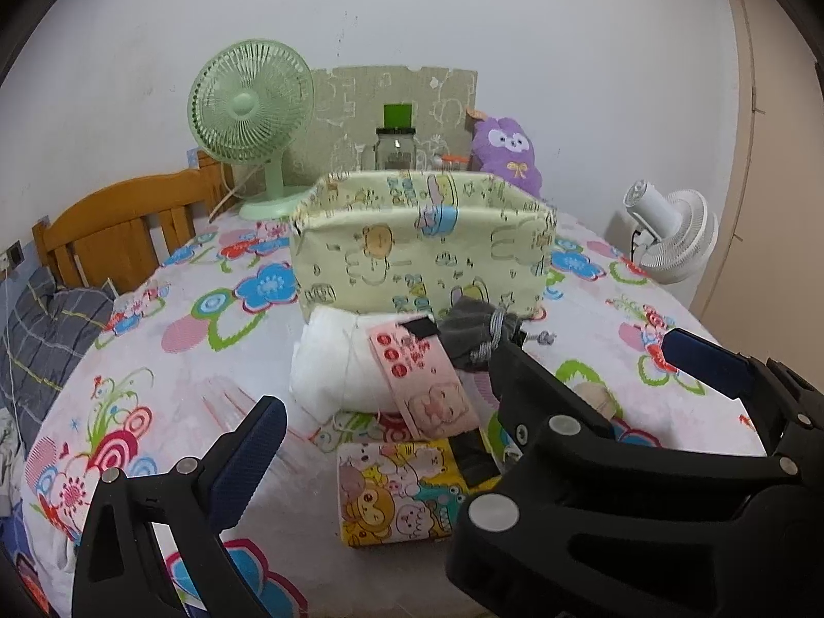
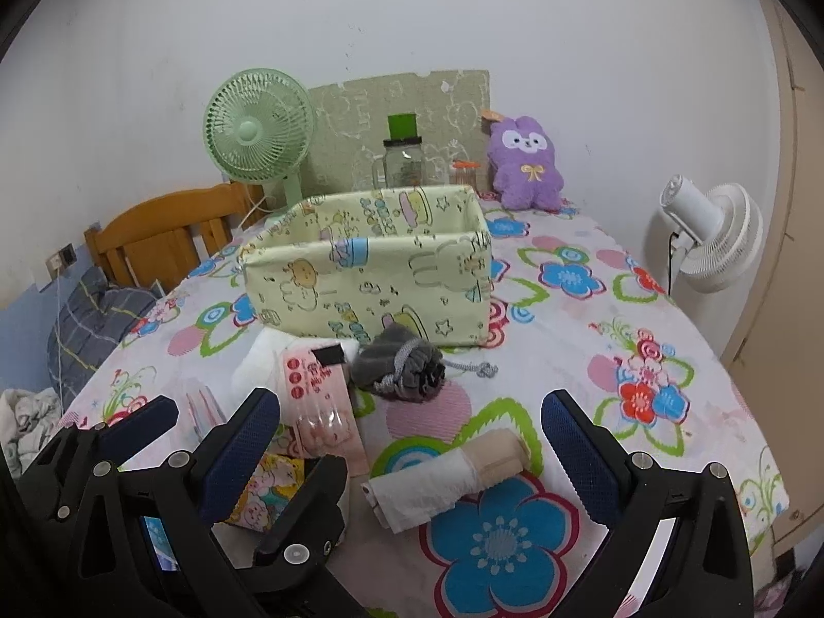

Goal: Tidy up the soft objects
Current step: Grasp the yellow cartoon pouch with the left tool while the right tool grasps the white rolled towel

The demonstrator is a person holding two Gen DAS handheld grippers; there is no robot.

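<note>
On the flowered tablecloth point(image 2: 566, 350), from left to right, lie a white folded cloth point(image 1: 335, 360) with a pink label point(image 1: 422, 381), a grey rolled sock bundle point(image 2: 401, 365), and a white-beige roll point(image 2: 448, 479), all before the open pale-yellow fabric box point(image 2: 371, 278). The left gripper point(image 1: 463, 391) and the right gripper point(image 2: 412, 432) are both spread wide and hold nothing.

Green desk fan point(image 2: 259, 126): upper left of the frame, standing upright at the far edge of the table, against the wall.
Cardboard sheet point(image 2: 360, 103): propped upright against the wall, just right of the green fan.
Glass jar point(image 2: 403, 162): centre top, black lid, standing in front of the cardboard.
White fan point(image 2: 716, 237): right side, beyond the table's edge, tilted.
Wooden headboard point(image 1: 118, 226): left, behind the table.
Grey checked bedding point(image 1: 46, 329): far left, below the headboard.
Floral tablecloth point(image 2: 644, 340): covers the whole table.
Wall point(image 1: 463, 10): plain white, scuffed.
</note>
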